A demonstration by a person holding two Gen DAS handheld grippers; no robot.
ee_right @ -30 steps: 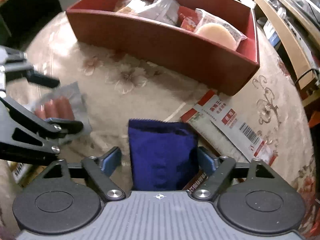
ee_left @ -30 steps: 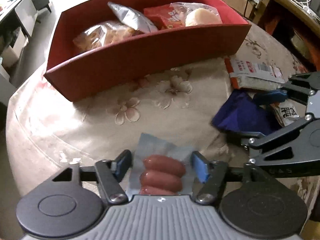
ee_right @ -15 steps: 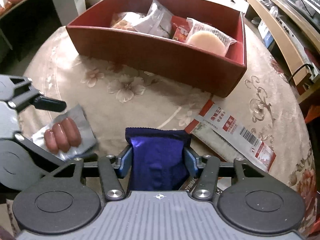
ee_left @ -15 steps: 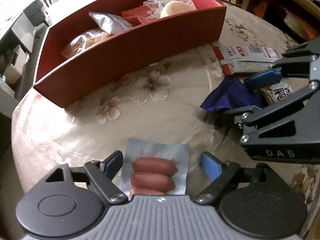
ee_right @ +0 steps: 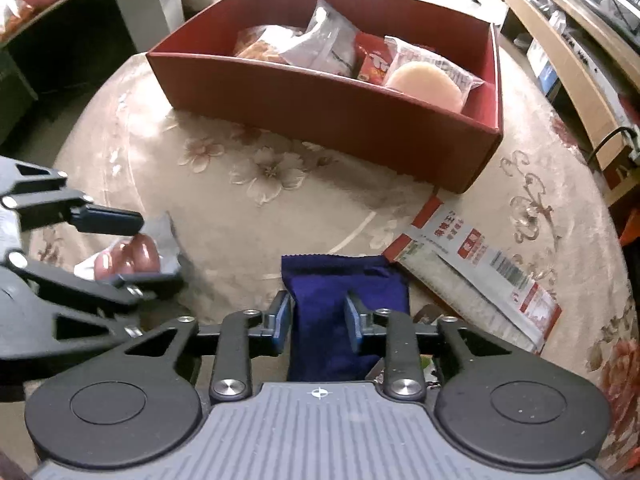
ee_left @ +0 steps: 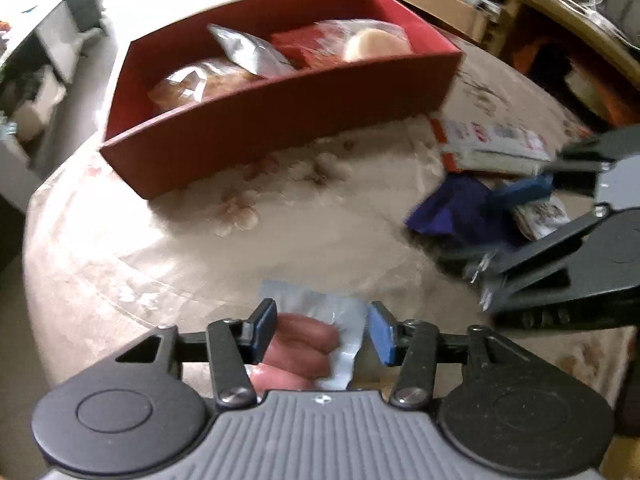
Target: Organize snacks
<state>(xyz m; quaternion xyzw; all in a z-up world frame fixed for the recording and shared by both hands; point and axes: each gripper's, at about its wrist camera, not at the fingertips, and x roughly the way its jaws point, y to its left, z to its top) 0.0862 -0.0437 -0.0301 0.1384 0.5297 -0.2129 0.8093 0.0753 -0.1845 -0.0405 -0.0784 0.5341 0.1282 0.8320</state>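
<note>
Red box [ee_right: 320, 120] holding four wrapped snacks, left jaws closing on sausage pack [ee_left: 312, 340], right jaws closing on blue packet [ee_right: 340, 292]

Left wrist view: motion-blurred throughout. Right wrist view: sharp. Both: fisheye-bent edges, dim surroundings, pale glare across the counter [ee_right: 224, 184].
</note>
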